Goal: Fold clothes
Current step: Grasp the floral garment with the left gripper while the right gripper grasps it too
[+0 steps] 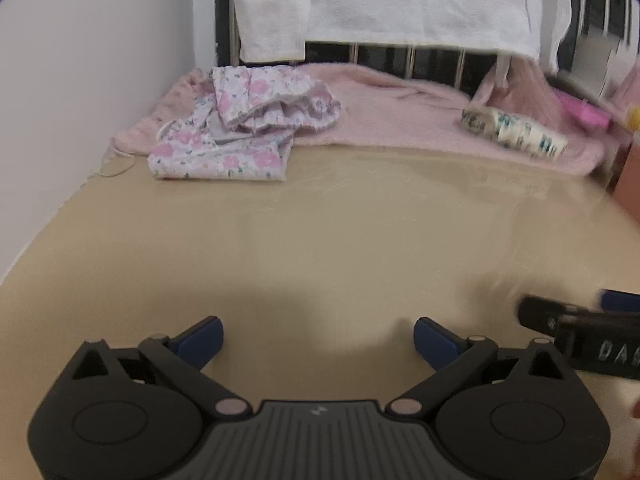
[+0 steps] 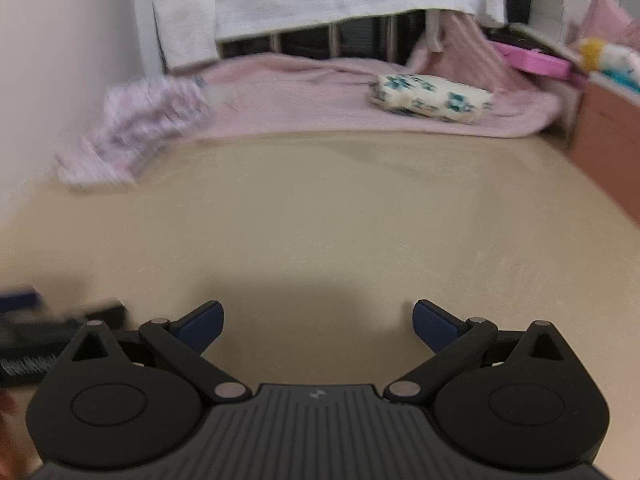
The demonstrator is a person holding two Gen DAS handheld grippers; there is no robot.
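Note:
A crumpled pink floral garment (image 1: 240, 128) lies in a heap at the far left of the beige bed surface (image 1: 320, 232), beside the wall; it shows blurred in the right wrist view (image 2: 136, 128). My left gripper (image 1: 318, 340) hovers open over bare beige surface, well short of the garment, nothing between its blue pads. My right gripper (image 2: 316, 326) is also open and empty over the same surface. Its black body (image 1: 580, 336) enters the left wrist view at the right edge. The left gripper's body (image 2: 52, 336) shows blurred at the left edge of the right wrist view.
A pink fleece blanket (image 1: 400, 116) spreads across the far end. A rolled cream cloth with teal flowers (image 2: 430, 98) lies on it to the right. White towels (image 1: 400, 0) hang over the metal headboard rails. A white wall (image 1: 80, 100) bounds the left; a reddish box (image 2: 608, 144) stands right.

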